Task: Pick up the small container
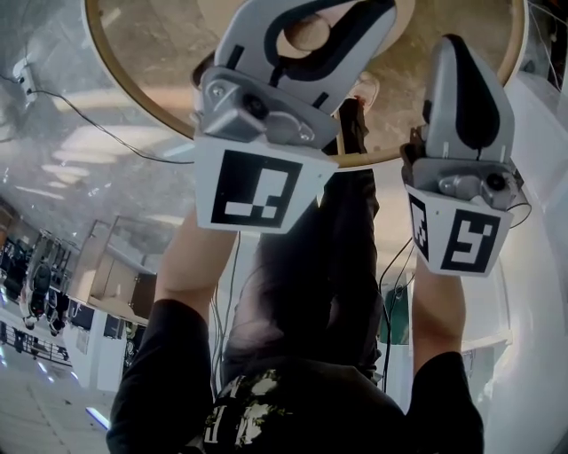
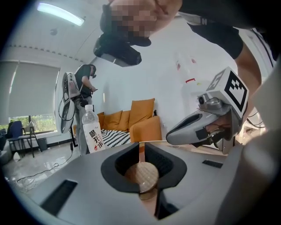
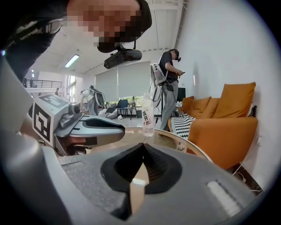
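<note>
Two tools are hovering over the round tabletop (image 1: 160, 44) in the head view, the left tool (image 1: 328, 11) cradling the small container (image 1: 306, 34) near the tabletop's near edge. In the left gripper view, its jaws are pressing the container's round sides. It is probably light, stiff and cork-topped, so gripping across the sides suits. In the right gripper view, the right tool (image 3: 142, 149) is sitting closed, empty.

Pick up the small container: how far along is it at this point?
Done: the left hand-held gripper is at the small container, over the round table. In hand: its jaws are closed around the container, which sits in their recess. Left: the lift. The views don't show whether the container has cleared the table. The right hand-held gripper is shut and empty alongside.
</note>
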{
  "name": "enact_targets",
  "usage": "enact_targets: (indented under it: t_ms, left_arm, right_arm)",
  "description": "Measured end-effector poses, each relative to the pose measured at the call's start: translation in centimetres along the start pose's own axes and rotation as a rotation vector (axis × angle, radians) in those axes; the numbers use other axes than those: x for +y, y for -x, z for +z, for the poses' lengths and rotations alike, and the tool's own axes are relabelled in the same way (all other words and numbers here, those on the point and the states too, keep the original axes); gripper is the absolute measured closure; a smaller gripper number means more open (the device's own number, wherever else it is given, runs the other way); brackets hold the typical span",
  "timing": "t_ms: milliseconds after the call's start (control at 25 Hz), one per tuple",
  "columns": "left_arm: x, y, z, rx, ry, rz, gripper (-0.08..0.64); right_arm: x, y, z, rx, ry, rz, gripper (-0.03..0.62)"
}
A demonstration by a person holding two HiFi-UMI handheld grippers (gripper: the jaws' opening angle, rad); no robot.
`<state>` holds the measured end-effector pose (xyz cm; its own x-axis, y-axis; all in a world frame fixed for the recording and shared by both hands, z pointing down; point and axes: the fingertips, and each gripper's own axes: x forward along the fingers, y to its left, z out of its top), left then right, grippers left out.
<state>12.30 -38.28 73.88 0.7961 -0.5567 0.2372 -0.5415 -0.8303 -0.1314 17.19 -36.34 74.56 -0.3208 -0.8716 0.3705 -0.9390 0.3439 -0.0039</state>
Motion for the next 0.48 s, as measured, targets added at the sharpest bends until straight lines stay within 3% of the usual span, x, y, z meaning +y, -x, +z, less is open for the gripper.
enact_targets:
  t_ms: [280,480]
  left_arm:
    - [0.9,0.6,2.8,0.025,-0.021,-0.012,0.508]
    - [2.4,1.9,6.2,0.037,-0.051,-0.025,0.508]
  right_arm:
    - [0.1,0.6,2.7,-0.013,0.002,0.0,0.595]
    - [1.2,0.6,7.1,-0.041,0.008,0.013,0.595]
